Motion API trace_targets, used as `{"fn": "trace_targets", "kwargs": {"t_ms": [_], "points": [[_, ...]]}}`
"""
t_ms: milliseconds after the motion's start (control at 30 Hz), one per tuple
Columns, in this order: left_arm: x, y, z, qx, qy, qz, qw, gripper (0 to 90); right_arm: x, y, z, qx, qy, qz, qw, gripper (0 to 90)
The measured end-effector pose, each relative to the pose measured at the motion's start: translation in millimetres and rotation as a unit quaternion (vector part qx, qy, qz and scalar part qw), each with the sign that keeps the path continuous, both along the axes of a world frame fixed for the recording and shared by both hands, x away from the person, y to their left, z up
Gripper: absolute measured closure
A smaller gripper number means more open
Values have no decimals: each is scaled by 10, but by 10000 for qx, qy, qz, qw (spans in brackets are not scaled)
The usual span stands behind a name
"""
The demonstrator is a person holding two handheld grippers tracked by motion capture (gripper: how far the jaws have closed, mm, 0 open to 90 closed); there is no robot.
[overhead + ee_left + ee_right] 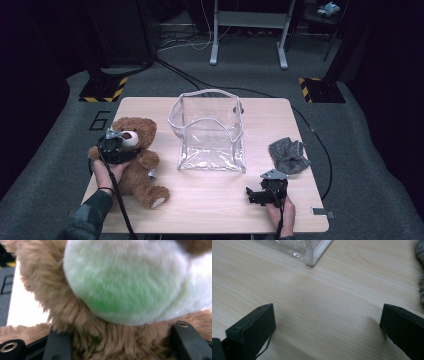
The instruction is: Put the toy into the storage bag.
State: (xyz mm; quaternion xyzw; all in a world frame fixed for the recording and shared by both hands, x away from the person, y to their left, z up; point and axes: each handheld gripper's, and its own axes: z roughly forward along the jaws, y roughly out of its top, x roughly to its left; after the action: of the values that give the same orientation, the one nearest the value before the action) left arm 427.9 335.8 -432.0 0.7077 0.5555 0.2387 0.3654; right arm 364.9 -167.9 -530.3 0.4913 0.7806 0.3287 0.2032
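Bear (136,160) sits at surface's (210,200) left side, head toward far edge, legs toward person; long axis near-to-far, slightly tilted. Left gripper (116,146) jaws straddle its neck under muzzle (130,282). Right gripper (260,194) jaws apart, empty, near bag (207,132) and grey cloth (288,155).

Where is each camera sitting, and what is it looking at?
High view: above the person's side, looking forward and down on the wooden table; both forearms, left gripper and right gripper show.
Left gripper view: rides that gripper, facing the teddy bear; black jaws flank its fur.
Right gripper view: rides that gripper, low over bare wood; jaws apart.
Shared: the clear plastic bag corner.
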Motion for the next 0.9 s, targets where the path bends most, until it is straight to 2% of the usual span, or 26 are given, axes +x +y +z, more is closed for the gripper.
{"fn": "trace_targets", "kwargs": {"t_ms": [67, 267, 400, 600, 900], "points": [[-38, 19, 55, -44, -206, 0, 9998, 452, 0, -2, 0, -14, 0, 9, 10000, 0], [-68, 75, 127, -208, -547, 71, 9983, 445, 0, -1, 0, -6, 0, 1, 10000, 0], [-63, 91, 173, -230, -726, 122, 9970, 443, 1, 3, -1, 7, -5, -22, 10000, 0], [-33, 120, 253, -346, -887, 202, 9953, 441, 0, 0, 0, 2, 1, 1, 10000, 0], [27, 115, 398, -343, -1125, 303, 9926, 442, -1, 3, 0, 23, 1, -9, 10000, 0]]}}
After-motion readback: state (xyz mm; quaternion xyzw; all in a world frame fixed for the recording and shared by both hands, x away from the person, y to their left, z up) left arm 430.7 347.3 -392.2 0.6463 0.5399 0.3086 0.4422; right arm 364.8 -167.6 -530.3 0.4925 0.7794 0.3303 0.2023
